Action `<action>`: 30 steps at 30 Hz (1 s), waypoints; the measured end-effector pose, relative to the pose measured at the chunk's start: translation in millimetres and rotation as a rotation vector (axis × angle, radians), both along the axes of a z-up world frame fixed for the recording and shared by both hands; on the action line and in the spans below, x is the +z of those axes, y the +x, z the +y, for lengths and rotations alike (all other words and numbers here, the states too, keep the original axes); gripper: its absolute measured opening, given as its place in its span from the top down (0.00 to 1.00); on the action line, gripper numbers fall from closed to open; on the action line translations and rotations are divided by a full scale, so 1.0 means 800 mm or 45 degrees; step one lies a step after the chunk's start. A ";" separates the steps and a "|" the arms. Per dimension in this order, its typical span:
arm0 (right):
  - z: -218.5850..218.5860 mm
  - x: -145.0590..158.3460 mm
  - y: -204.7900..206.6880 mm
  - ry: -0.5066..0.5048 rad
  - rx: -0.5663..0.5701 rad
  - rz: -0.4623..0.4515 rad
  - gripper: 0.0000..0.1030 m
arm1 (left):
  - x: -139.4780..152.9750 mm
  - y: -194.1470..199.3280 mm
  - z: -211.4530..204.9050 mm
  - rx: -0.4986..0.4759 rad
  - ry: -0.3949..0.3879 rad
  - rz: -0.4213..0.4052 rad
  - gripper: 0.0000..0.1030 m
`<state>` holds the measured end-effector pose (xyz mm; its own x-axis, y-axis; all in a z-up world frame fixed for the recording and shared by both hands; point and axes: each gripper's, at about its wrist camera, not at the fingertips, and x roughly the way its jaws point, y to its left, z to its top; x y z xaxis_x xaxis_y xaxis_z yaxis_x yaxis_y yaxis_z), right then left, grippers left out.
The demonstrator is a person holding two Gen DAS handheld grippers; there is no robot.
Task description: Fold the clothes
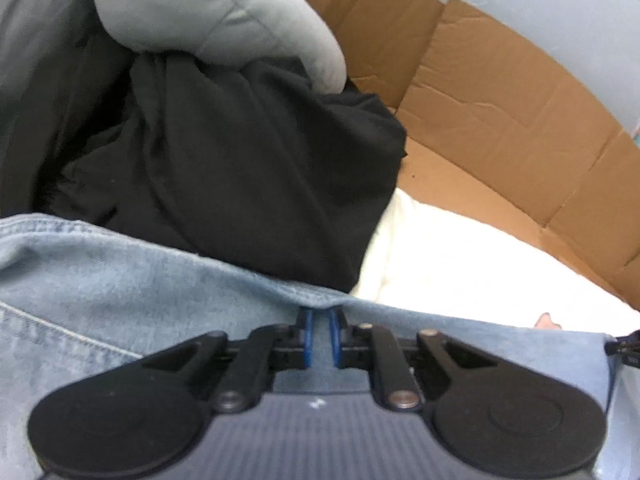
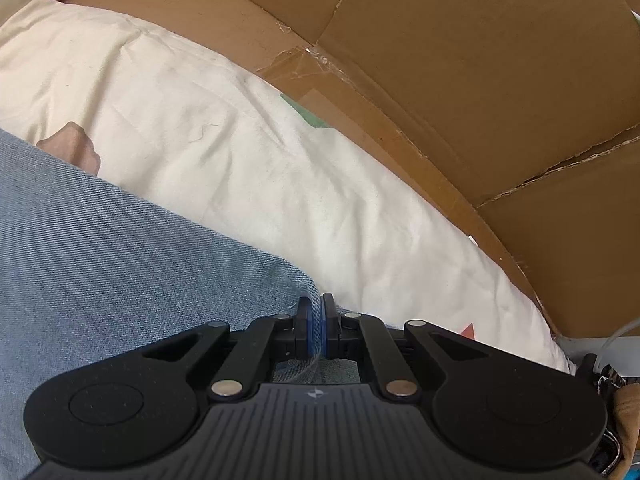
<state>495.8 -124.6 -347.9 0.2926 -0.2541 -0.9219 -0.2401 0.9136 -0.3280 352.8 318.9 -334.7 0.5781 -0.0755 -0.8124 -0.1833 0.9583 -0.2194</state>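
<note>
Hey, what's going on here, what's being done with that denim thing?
A person is folding laundry with a handheld gripper in each hand. The right gripper is shut on an edge of the light blue denim garment, and the left gripper is closed on another edge of it. The denim lies over a cream sheet on flattened cardboard. A black garment and a grey one sit piled beyond it, not yet folded.
</note>
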 end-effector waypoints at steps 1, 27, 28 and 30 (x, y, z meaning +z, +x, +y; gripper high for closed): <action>0.000 0.000 0.000 -0.001 -0.001 -0.001 0.97 | -0.004 0.003 0.000 0.009 -0.002 0.004 0.95; -0.130 0.255 -0.214 0.382 0.040 -0.384 0.48 | 0.111 -0.050 -0.097 -0.032 -0.050 0.015 0.72; -0.141 0.256 -0.233 0.410 0.021 -0.420 0.48 | 0.114 -0.042 -0.103 -0.039 -0.066 0.011 0.71; -0.161 0.255 -0.265 0.447 0.009 -0.477 0.48 | 0.121 -0.047 -0.115 -0.029 -0.091 0.008 0.70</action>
<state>283.5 -253.4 -143.5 0.6198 0.0552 -0.7828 -0.1716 0.9829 -0.0666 315.4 227.2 -238.1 0.5706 -0.1468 -0.8080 -0.1631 0.9440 -0.2867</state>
